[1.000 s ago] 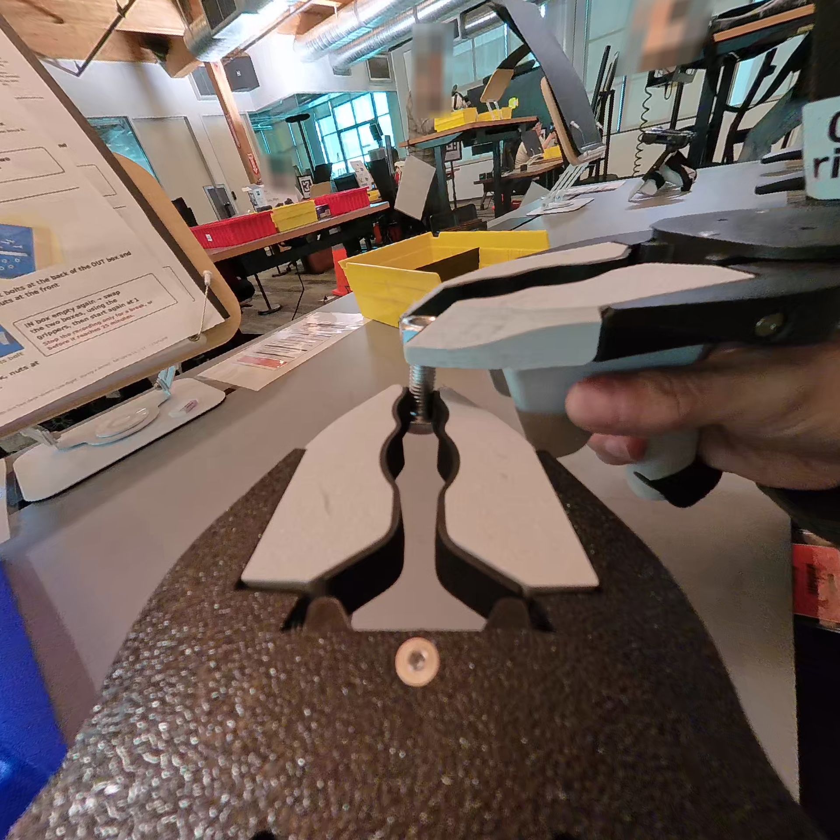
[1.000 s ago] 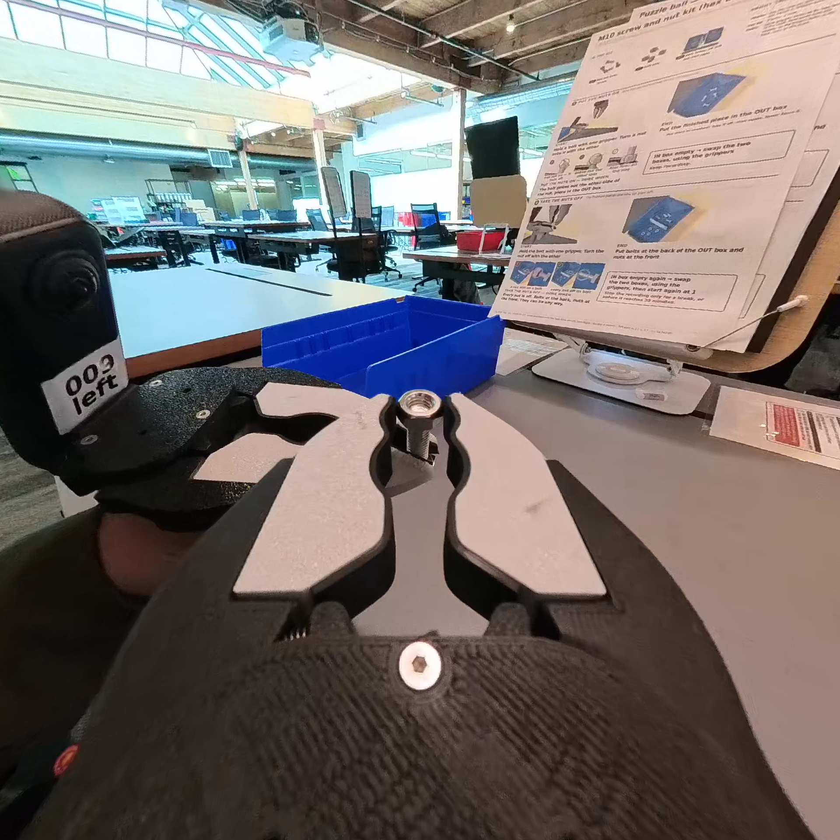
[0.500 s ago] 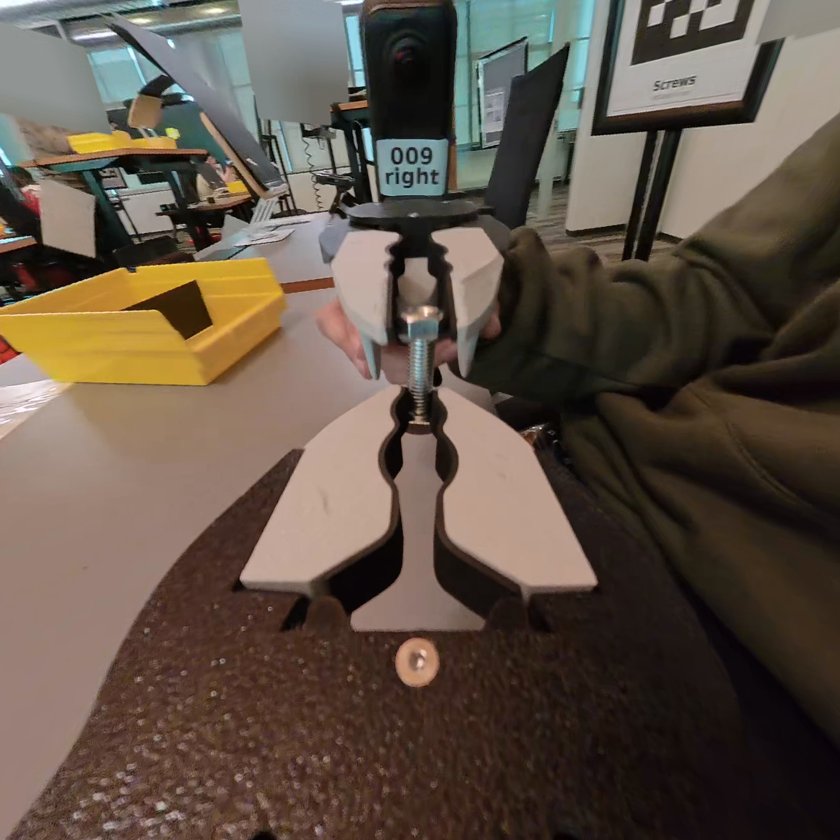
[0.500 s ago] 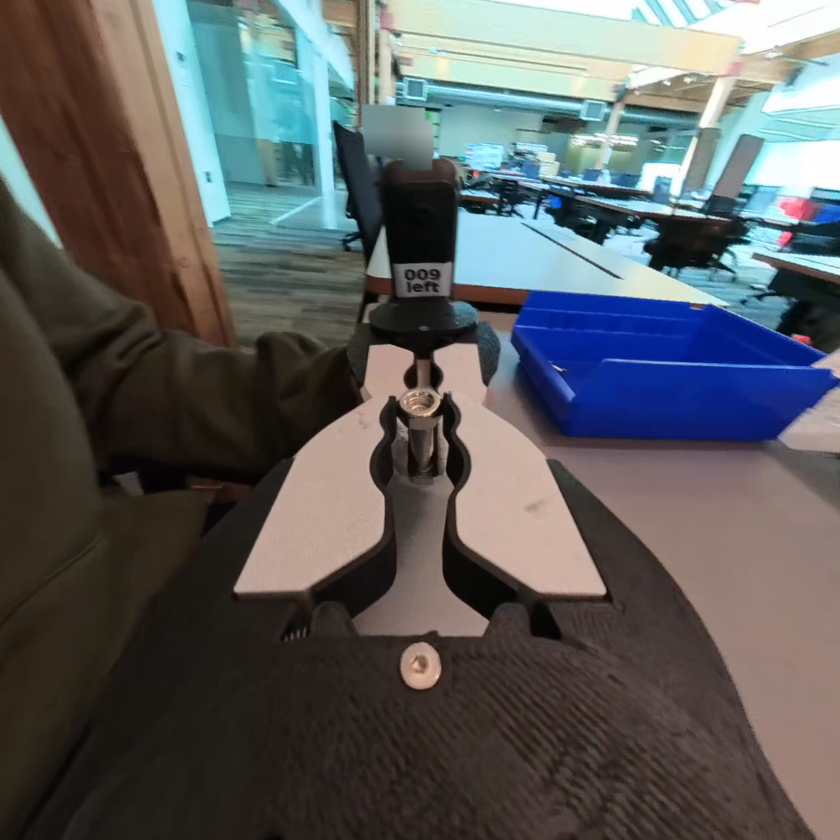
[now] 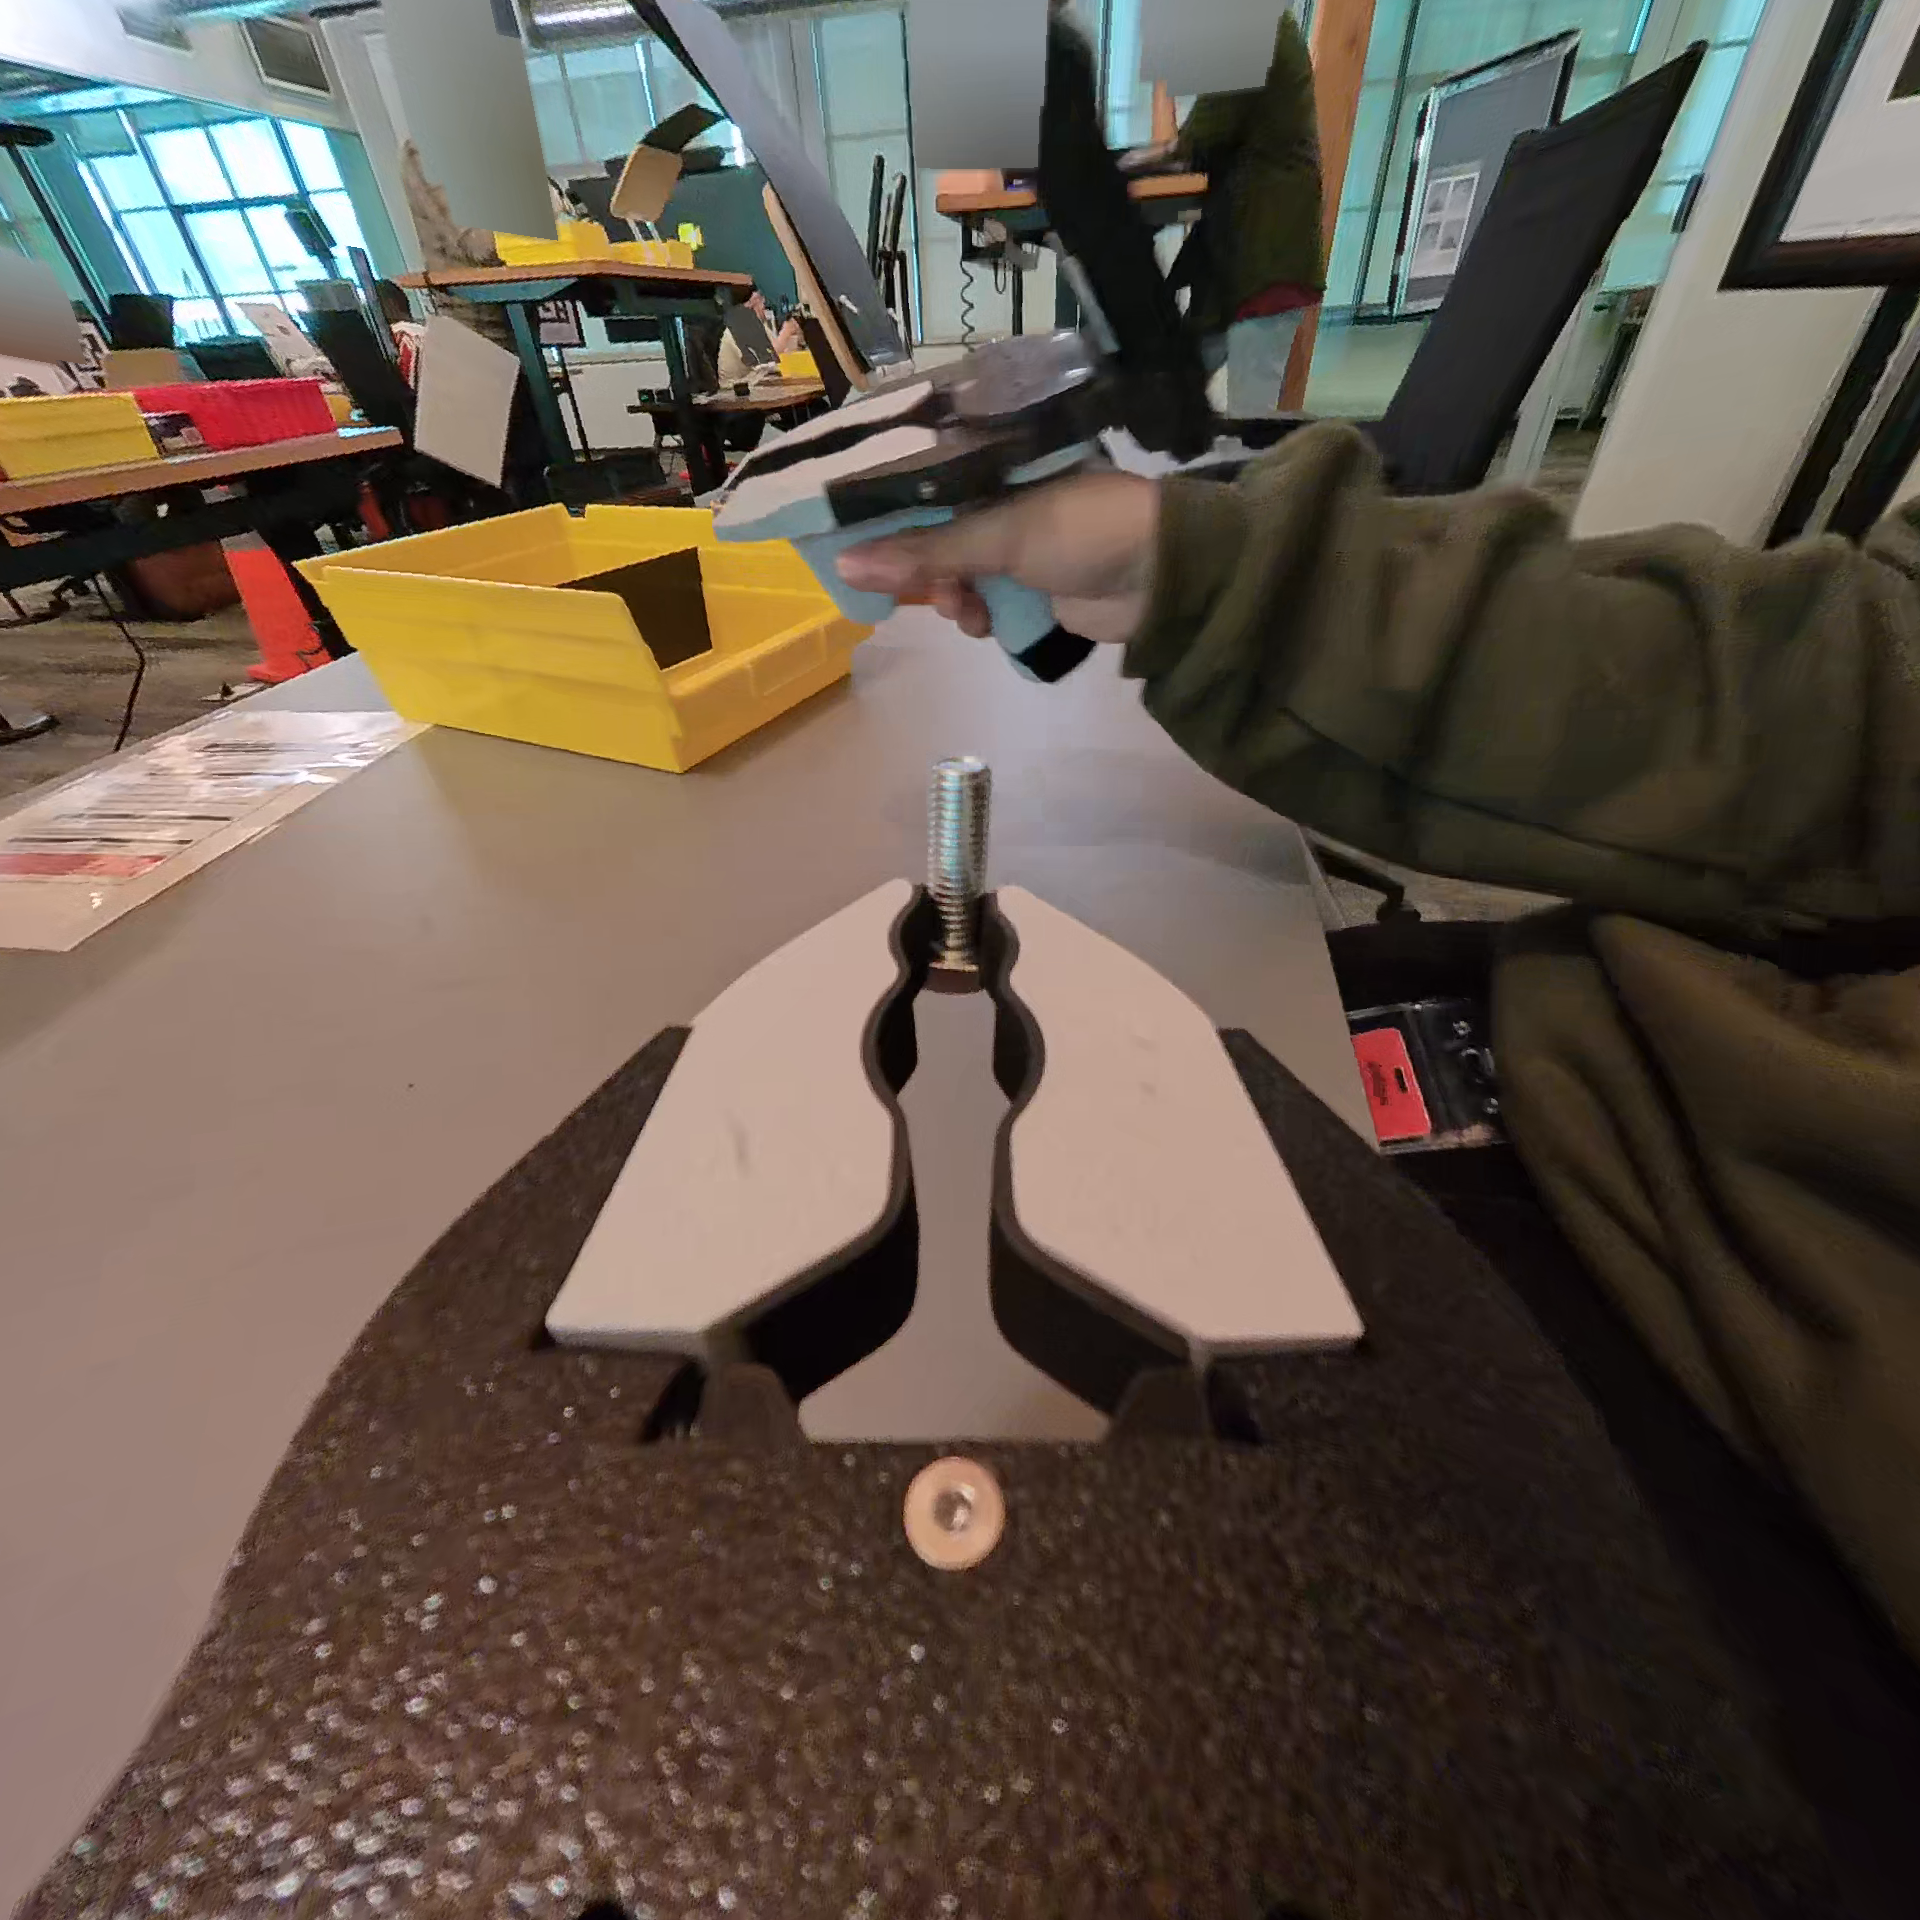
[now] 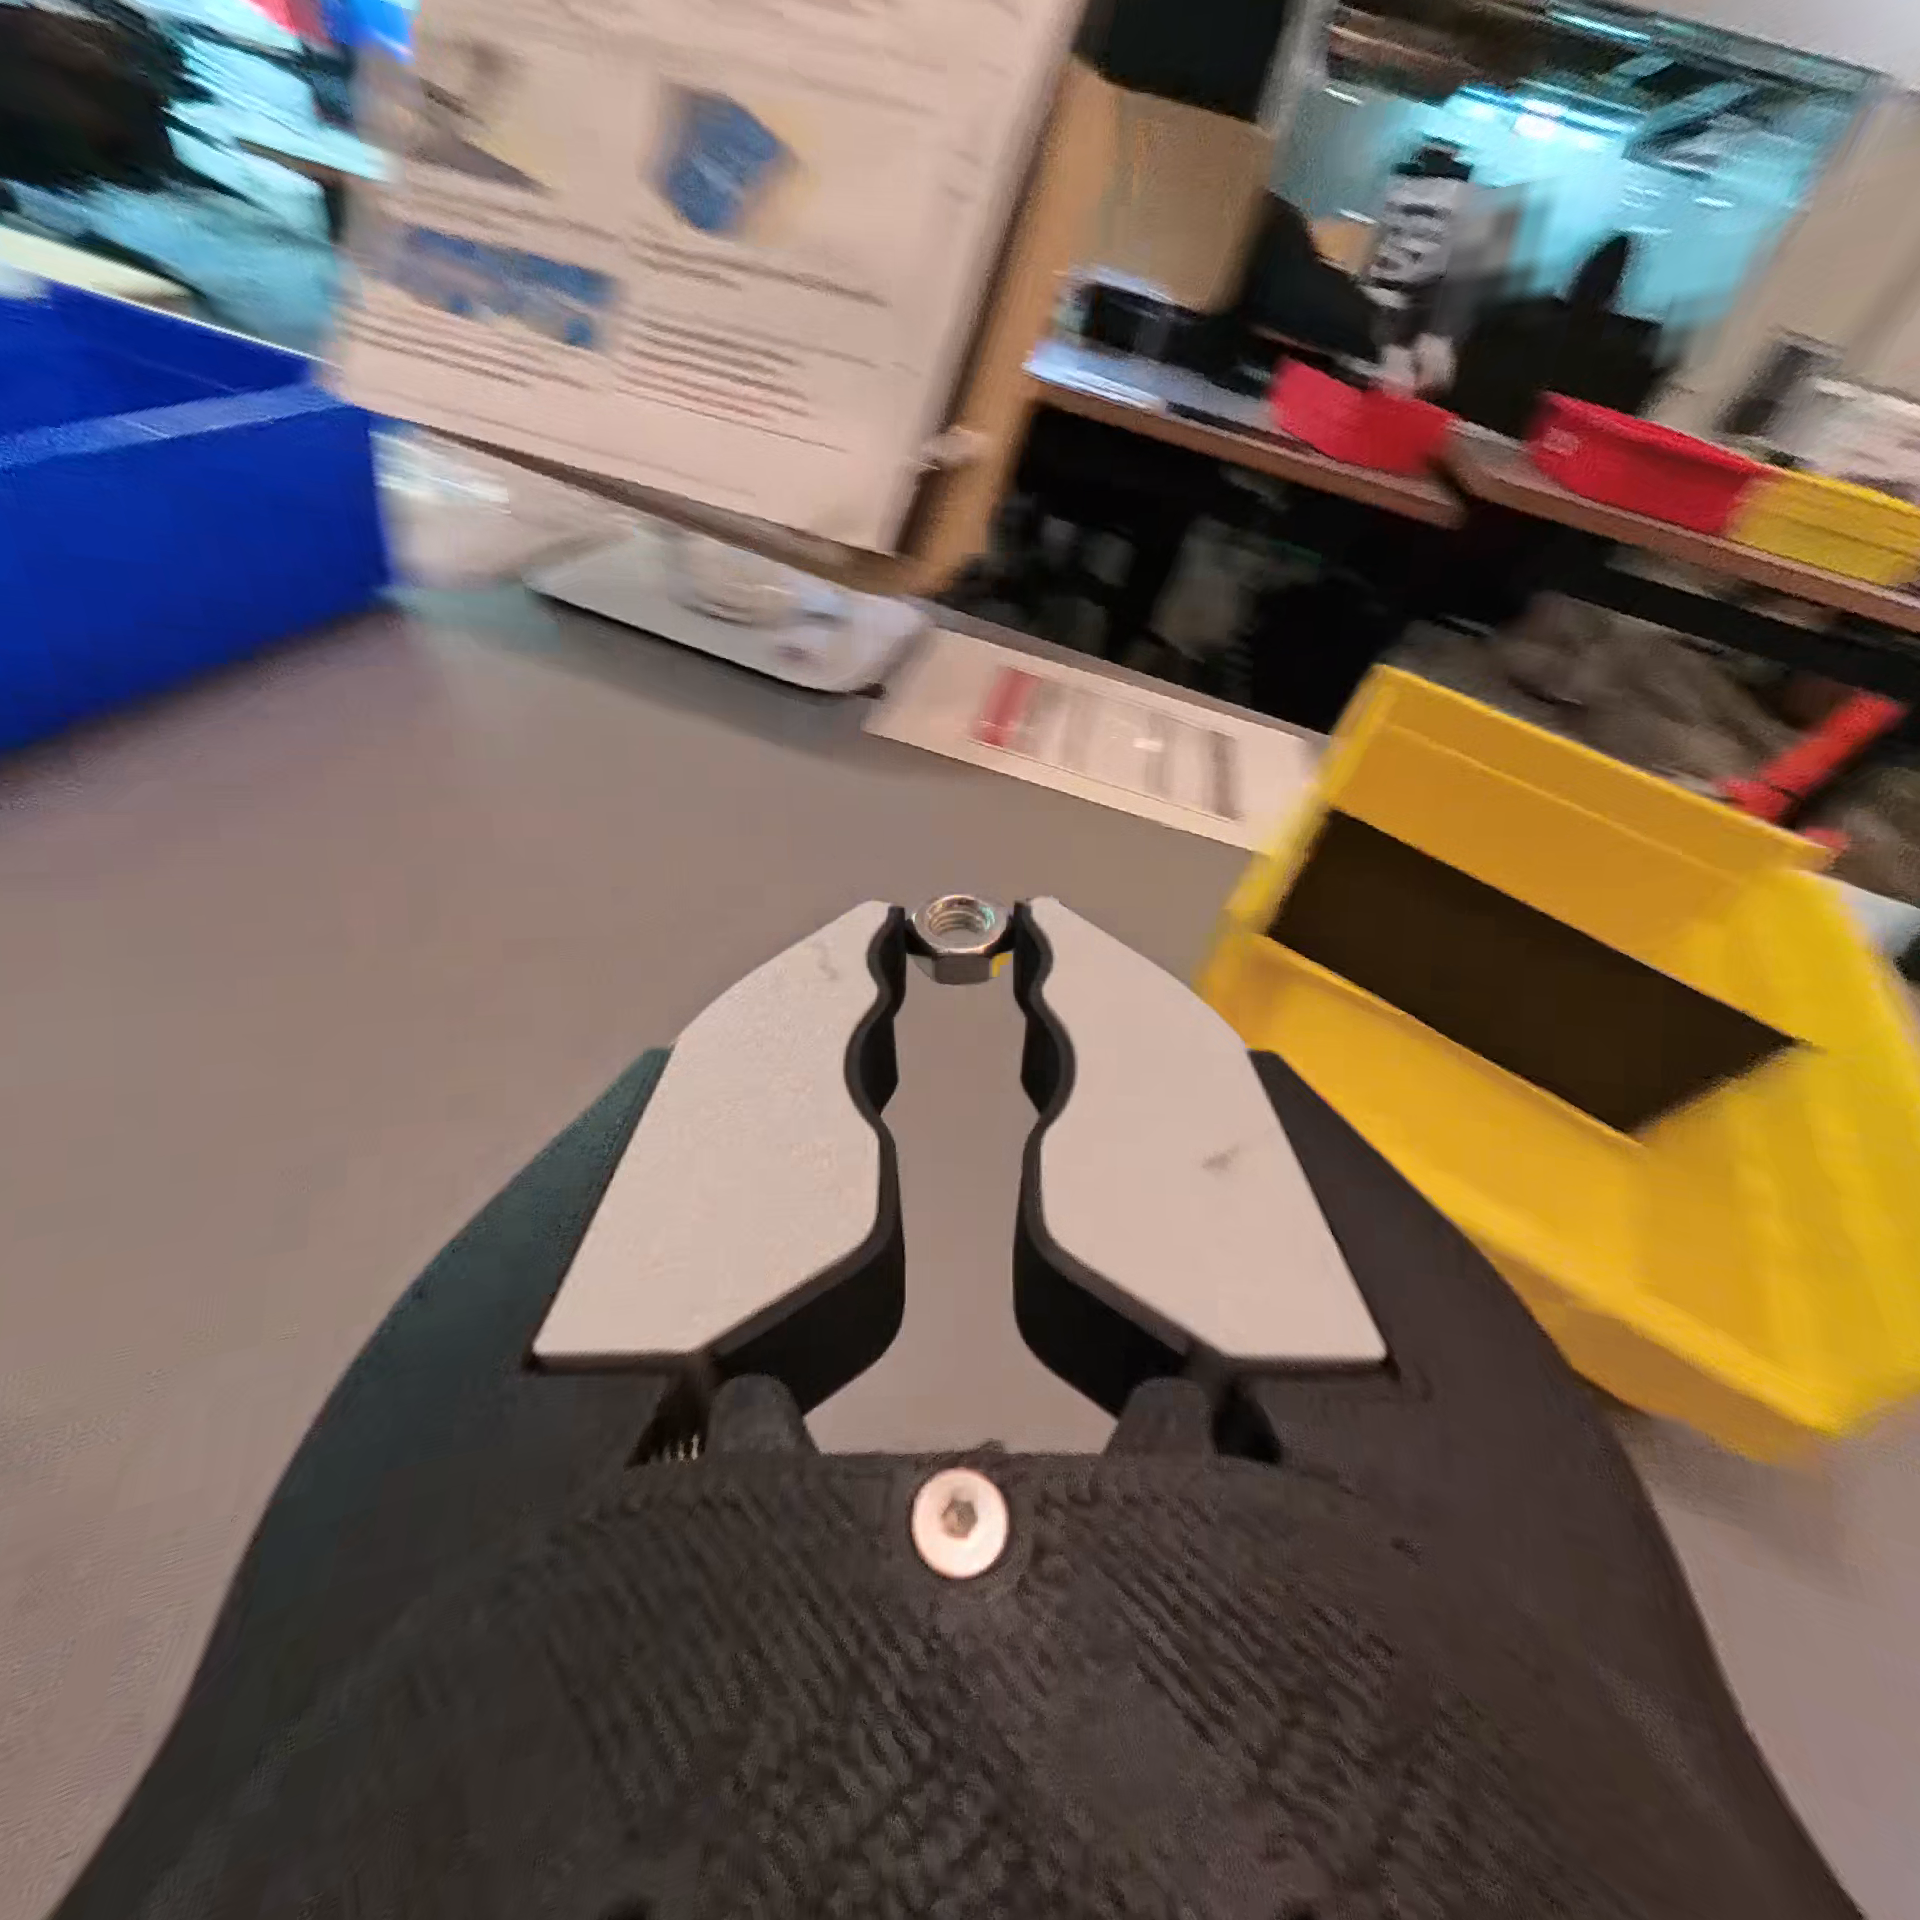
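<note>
We count one bolt (image 5: 958, 862) clamped upright in our left gripper (image 5: 956, 935), one nut (image 6: 954, 940) pinched in our right gripper (image 6: 956, 935). Only the right view shows the blue bin (image 6: 156, 540); both show one yellow bin (image 5: 540, 634).

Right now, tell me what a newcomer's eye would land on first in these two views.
First, the shiny threaded steel bolt standing upright, pinched at its base in the left gripper. Next, the small silver hex nut clamped at the tip of the right gripper, above the grey tabletop. Then the bright yellow plastic bin with a black divider, on the table close to the right gripper's right side.
</note>
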{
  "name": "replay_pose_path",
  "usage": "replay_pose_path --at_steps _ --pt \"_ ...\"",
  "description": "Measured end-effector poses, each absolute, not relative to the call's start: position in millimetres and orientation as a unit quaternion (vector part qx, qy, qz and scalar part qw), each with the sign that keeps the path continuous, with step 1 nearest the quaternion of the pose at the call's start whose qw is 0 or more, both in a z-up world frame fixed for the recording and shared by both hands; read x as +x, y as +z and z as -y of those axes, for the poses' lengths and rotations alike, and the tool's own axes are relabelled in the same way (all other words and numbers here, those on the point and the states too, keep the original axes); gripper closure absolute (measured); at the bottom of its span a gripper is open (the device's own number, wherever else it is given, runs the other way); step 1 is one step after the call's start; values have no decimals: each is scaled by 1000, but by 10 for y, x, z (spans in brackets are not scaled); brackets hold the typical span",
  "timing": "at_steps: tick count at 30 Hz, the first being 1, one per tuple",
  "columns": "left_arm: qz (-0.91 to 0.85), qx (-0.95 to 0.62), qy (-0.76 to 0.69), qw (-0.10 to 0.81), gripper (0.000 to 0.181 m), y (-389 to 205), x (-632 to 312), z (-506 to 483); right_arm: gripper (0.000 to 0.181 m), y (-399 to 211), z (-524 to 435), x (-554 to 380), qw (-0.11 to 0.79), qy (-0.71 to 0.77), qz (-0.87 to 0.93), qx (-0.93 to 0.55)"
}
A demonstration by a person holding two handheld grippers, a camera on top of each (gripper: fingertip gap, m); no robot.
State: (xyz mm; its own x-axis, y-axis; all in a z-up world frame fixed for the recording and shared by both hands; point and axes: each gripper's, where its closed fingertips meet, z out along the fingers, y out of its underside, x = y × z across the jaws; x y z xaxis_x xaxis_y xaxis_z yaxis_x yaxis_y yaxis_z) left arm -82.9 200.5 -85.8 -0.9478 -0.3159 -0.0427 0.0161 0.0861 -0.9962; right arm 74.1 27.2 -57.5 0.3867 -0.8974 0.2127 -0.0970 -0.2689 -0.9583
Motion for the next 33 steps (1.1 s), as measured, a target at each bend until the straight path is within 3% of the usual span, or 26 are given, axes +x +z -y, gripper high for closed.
replay_pose_path --at_steps 3,8,11,14,18,25,33 --pt "-718 -108 -675 131 172 -836 -805 -1996 162 -686 474 1320 382 -463 -435 -671" --pt "-719 -123 -669 143 172 -883 -732 -2019 162 -878 887 1836 319 -446 -466 -695" --pt "-713 -141 -669 154 172 -908 -670 -2065 160 -980 859 1954 321 -427 -457 -711" --pt "-708 -149 -671 164 172 -910 -641 -2101 139 -1030 976 1982 299 -446 -466 -703" --pt "-709 -157 -669 160 172 -946 -613 -2104 136 -891 872 1776 311 -469 -441 -699" --pt "-711 -150 -668 160 172 -1000 -618 -1988 145 -787 -1346 19 567 -178 -75 -801" --pt "-709 -142 -670 166 172 -964 -664 -1962 161 -705 -2086 -668 655 -72 -19 -752"
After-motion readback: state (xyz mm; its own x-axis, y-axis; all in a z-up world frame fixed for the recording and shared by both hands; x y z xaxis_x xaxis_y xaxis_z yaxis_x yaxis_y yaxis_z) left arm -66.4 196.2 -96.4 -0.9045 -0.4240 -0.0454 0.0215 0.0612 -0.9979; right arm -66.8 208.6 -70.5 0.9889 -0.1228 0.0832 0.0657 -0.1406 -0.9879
